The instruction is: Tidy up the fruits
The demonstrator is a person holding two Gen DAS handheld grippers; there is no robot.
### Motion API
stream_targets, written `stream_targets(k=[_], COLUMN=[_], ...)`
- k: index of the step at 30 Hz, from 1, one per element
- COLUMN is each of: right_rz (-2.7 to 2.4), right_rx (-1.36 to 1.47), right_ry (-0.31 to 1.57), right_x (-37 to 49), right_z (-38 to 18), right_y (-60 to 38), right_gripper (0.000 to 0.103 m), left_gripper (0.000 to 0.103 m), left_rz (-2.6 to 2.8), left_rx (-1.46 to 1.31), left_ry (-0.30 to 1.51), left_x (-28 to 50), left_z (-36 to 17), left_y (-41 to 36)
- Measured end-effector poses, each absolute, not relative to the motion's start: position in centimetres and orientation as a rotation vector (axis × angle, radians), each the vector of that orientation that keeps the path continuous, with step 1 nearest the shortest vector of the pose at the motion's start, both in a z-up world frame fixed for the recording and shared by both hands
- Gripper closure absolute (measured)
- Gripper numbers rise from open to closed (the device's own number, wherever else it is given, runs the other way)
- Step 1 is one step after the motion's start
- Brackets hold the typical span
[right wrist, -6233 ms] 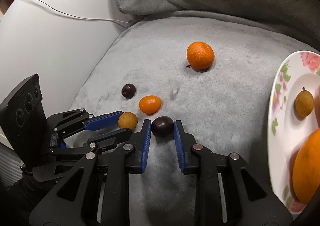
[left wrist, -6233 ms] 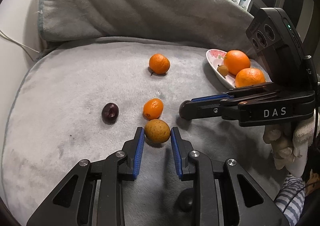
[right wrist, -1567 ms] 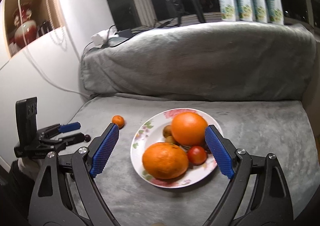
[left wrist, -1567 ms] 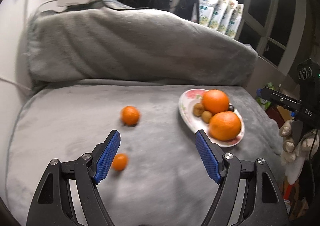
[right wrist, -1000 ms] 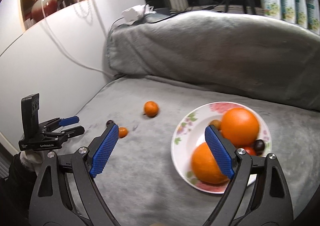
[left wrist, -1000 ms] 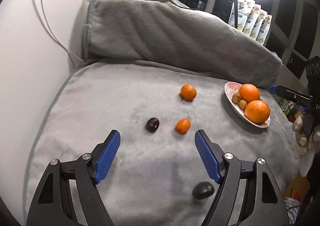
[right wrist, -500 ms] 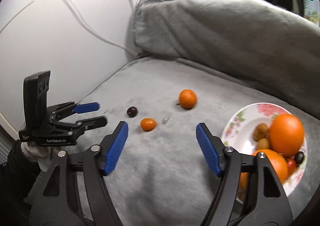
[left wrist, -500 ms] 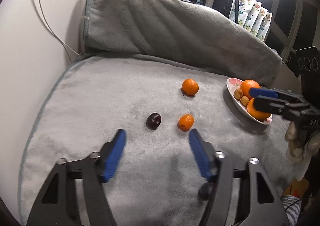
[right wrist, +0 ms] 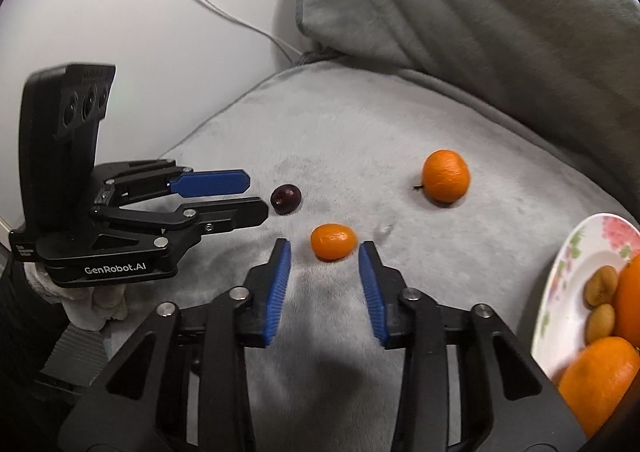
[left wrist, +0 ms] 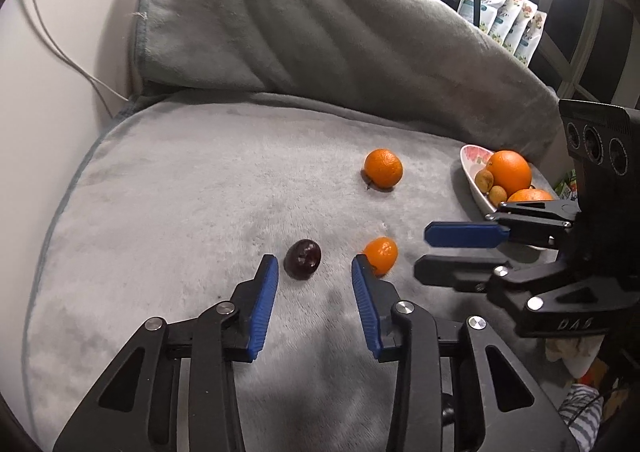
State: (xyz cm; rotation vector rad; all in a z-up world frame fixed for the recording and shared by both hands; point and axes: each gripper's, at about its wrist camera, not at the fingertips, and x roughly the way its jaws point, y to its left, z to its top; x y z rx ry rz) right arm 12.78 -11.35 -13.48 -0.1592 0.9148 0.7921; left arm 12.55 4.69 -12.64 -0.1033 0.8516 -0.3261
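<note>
Compared with half a second earlier, both grippers are seen lower and closer to the fruit on the grey cushion (left wrist: 168, 188). The left gripper (left wrist: 313, 270) is held spread, unclenched, its fingers flanking the dark plum (left wrist: 303, 263). The right gripper (right wrist: 323, 257) is likewise released around the small orange kumquat (right wrist: 333, 241). A mandarin (right wrist: 445, 175) lies apart, near the plate (right wrist: 568, 264).

"GenRobot.AI" stands in white on the black body of the left gripper (right wrist: 256, 196) at nine o'clock, and "DAS" on the right gripper (left wrist: 420, 252) at four o'clock.
</note>
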Motion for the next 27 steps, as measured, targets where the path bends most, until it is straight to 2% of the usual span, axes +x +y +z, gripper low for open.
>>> stream_targets(k=[11,19,27], right_rz=[0.769,0.760,0.754], right_rx=[-0.195,-0.222,-0.196], right_ry=[0.939,0.937,0.919], right_x=[13.8,14.1,13.7], right_z=[-15.0,-15.5,-15.1], right_y=[-9.8,-8.8,-9.4], right_gripper=[0.070,0.073,0.074], left_gripper=[0.071,0.085,0.085], left_rz=[-0.324,-0.327,-0.323], left_rx=[-0.089,-0.084,-0.079], left_ry=[0.894,0.911,0.900], left_x=[13.9,14.2,14.1], left_z=[-13.8,-14.1,-13.9], left_y=[4.7,4.7,4.3])
